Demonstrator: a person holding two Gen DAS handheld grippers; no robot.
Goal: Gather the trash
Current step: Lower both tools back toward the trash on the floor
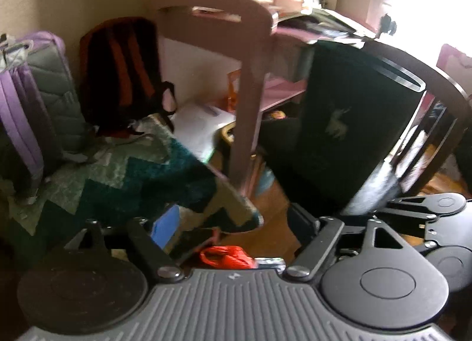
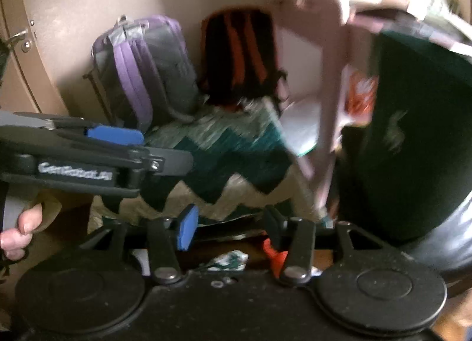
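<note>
Nearest to us, the left tool (image 1: 233, 231) has its jaws spread wide with nothing between them. Just below them on the wooden floor lies a red plastic bag (image 1: 225, 257), crumpled, the plainest piece of trash in sight. The right tool (image 2: 231, 227) is likewise parted and empty. Seen from it, the same red bag shows as a scrap at the base of its right finger, and a crumpled green-and-white wrapper (image 2: 228, 261) lies just left of the bag on the floor.

From the right wrist we also see the left tool from the side, gripped by a hand (image 2: 17, 231). White lettering runs along its black body, too blurred for us to read with certainty.

Beyond the bag spreads a green zigzag rug (image 1: 118, 175). Past the bag and to its right stands a dark green chair cover (image 1: 348, 110) bearing a pale animal figure. Farther behind the bag, a purple-and-grey backpack (image 2: 144, 66) and a black-and-orange backpack (image 1: 121, 69) lean against the wall, beside a pink surface (image 1: 244, 75).
</note>
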